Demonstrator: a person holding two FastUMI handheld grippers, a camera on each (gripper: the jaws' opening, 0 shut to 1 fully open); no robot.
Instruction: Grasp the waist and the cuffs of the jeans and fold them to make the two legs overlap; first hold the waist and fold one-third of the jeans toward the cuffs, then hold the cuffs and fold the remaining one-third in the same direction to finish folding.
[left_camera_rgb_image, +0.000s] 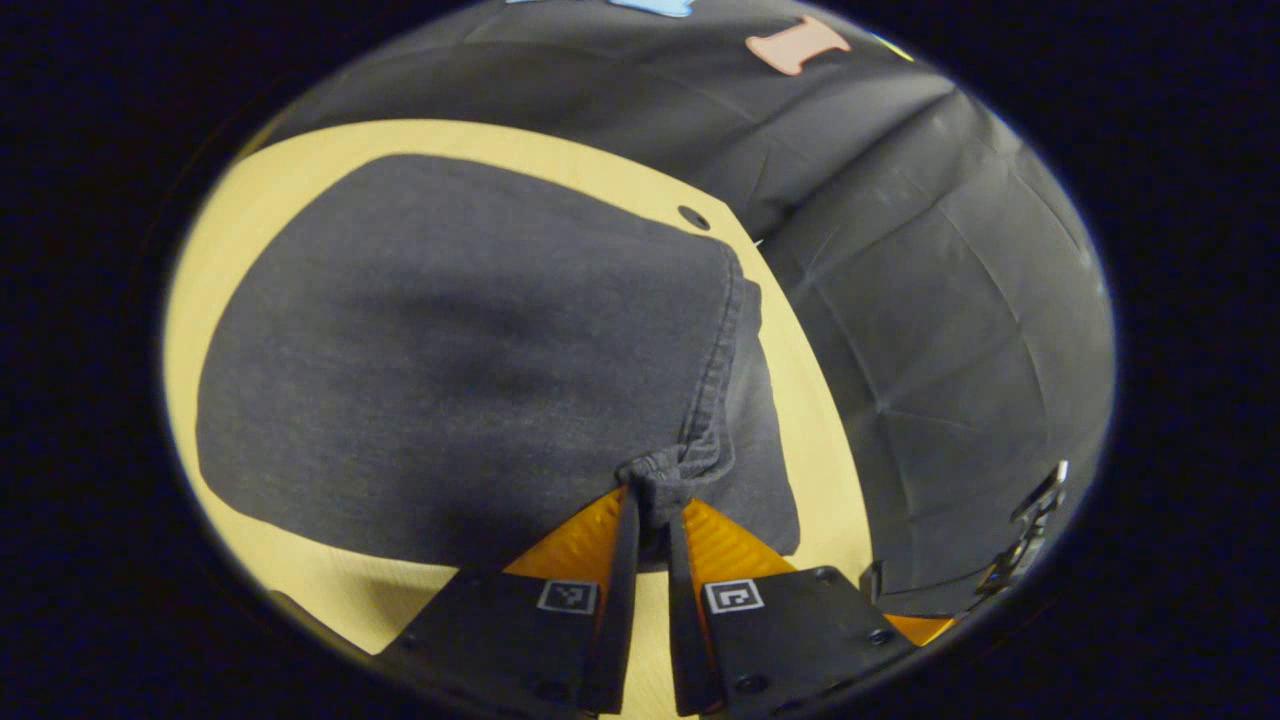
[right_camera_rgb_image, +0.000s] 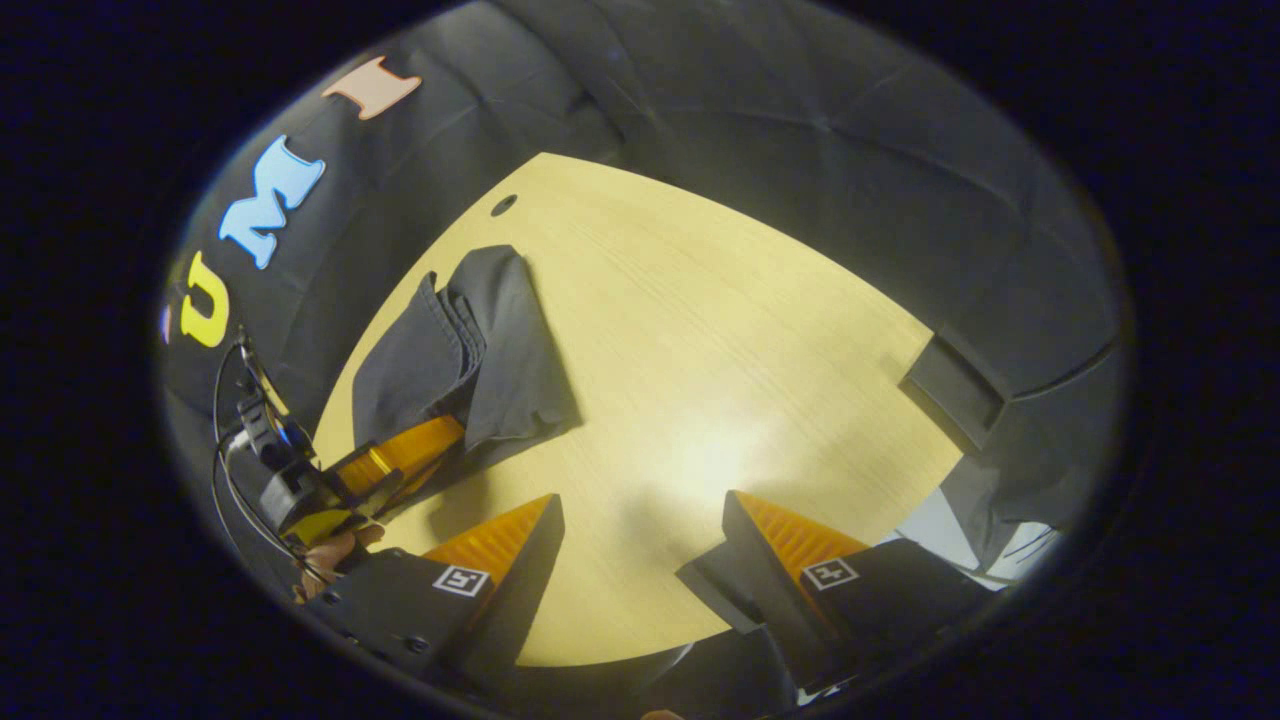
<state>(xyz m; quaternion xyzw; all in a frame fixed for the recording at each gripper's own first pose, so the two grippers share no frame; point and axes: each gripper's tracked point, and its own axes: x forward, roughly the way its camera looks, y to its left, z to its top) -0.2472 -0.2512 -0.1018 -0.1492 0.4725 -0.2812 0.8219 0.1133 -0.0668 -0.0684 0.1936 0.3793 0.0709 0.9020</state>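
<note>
Slippage worries me: my left gripper (left_camera_rgb_image: 655, 515) pinches only a bunched hem of the jeans (left_camera_rgb_image: 450, 350) by the surface's (right_camera_rgb_image: 700, 350) edge; my right gripper (right_camera_rgb_image: 640, 525) hangs spread, unable to help

No readable text or numbers, square coded markers on both tongs unreadable

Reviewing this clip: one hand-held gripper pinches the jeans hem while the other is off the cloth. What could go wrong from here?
1. The left hand-held gripper pinches only a small bunched bit of hem on the jeans; a pull may slip it out or drag the folded stack askew.
2. The right hand-held gripper stands open above bare table, so nothing pins the layers and they may shift or unfold.
3. The jeans lie near the table's edge and could slide off.
</note>
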